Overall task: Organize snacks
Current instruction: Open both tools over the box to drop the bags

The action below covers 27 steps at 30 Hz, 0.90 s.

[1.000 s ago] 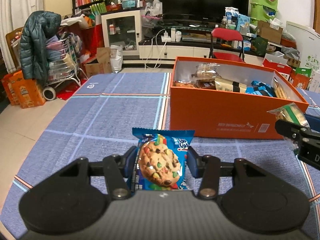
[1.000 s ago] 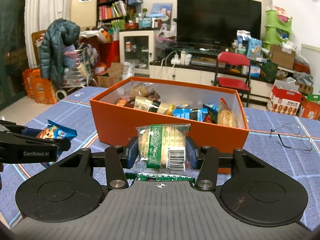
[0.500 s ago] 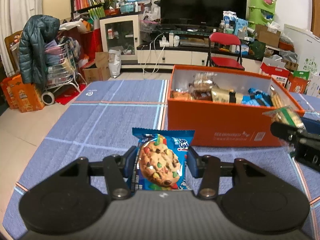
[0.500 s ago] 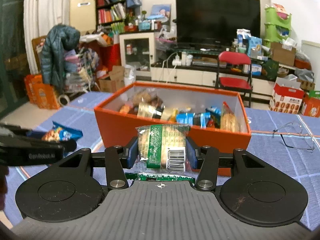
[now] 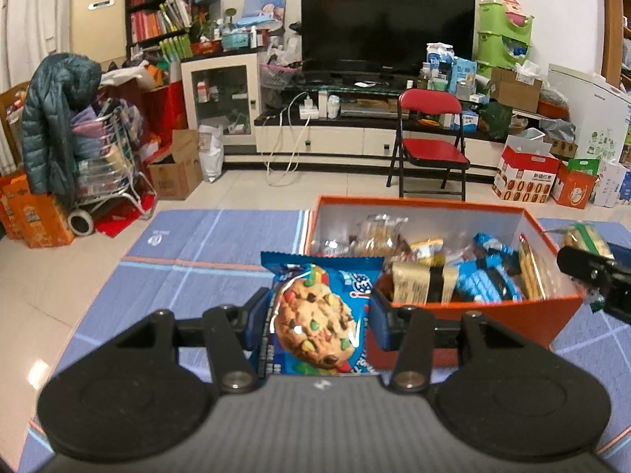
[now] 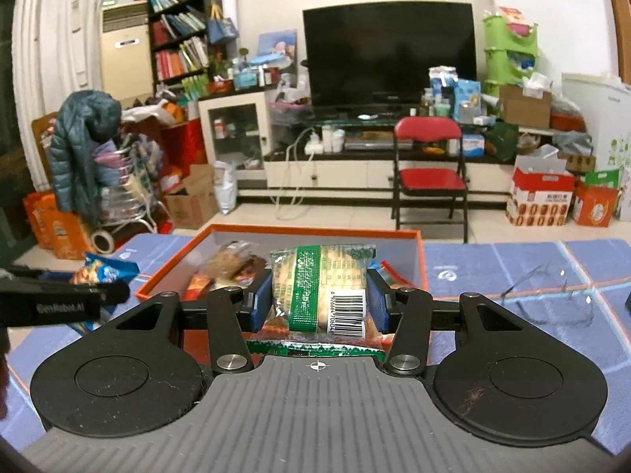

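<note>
My left gripper (image 5: 320,317) is shut on a blue cookie packet (image 5: 321,315) printed with a chocolate-chip cookie, held above the blue tablecloth just left of the orange box (image 5: 473,315). My right gripper (image 6: 319,301) is shut on a clear cracker packet with a green band (image 6: 321,289), raised over the near edge of the orange box (image 6: 165,282). The box holds several wrapped snacks. In the right wrist view the left gripper (image 6: 59,301) with its cookie packet (image 6: 104,270) shows at the left. The right gripper's finger (image 5: 591,272) shows at the right edge of the left wrist view.
A pair of glasses (image 6: 552,295) lies on the tablecloth (image 6: 493,260) right of the box. Beyond the table stand a red folding chair (image 5: 430,146), a TV cabinet and a loaded cart with a jacket (image 5: 59,118).
Both grippers have risen and moved toward the orange box with their packets still held. The box's inside now shows from higher up in both views.
</note>
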{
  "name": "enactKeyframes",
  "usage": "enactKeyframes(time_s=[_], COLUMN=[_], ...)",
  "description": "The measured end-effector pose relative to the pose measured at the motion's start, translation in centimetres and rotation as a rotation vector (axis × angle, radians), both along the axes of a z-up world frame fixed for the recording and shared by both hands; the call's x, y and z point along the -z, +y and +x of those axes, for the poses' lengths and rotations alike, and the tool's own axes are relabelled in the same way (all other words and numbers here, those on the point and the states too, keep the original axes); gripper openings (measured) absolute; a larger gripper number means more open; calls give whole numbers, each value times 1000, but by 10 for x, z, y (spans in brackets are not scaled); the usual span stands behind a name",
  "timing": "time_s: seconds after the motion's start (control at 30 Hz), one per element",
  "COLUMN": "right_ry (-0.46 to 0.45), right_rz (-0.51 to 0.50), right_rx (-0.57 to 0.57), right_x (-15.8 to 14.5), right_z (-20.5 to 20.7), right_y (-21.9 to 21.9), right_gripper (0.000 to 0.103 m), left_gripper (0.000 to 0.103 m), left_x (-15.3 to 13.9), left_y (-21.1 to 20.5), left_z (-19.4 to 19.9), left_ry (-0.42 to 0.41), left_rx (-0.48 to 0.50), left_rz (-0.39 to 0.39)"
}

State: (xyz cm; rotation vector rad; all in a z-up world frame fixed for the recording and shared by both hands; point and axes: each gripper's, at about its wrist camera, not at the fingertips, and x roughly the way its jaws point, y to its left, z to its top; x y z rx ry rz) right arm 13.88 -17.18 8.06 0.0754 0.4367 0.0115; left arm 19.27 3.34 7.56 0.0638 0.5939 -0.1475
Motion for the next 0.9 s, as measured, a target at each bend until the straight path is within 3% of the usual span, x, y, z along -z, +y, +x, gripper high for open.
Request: enactKeyframes(time_s=[0.3, 0.57, 0.63, 0.67, 0.7, 0.73, 0.8, 0.83, 0.87, 0.9], right_ry=[31, 82, 122, 133, 121, 95, 53, 39, 34, 35], right_rz=[-66, -130, -144, -142, -135, -121, -75, -53, -36, -25], right_rx=[-11, -36, -52, -53, -40, -21, 4, 22, 45, 60], right_x=[-20, -16, -11, -10, -10, -12, -19, -22, -24, -25], right_z=[63, 113, 125, 126, 123, 115, 96, 83, 69, 56], right_y=[-15, -2, 3, 5, 4, 1, -7, -10, -11, -12], right_gripper=[35, 35, 37, 39, 47, 56, 61, 65, 70, 78], left_gripper=[50, 50, 58, 71, 72, 72, 78, 84, 102, 102], left_x=[-14, 3, 8, 9, 9, 7, 0, -5, -9, -11], left_y=[-19, -49, -56, -57, -56, -53, -42, -35, -29, -25], left_z=[55, 100, 102, 102, 98, 93, 78, 67, 54, 42], left_ry=[1, 28, 26, 25, 16, 7, -7, -23, -40, -57], left_rx=[16, 40, 61, 68, 66, 59, 40, 20, -1, -17], left_rz=[-19, 27, 43, 59, 70, 71, 42, 21, 11, 12])
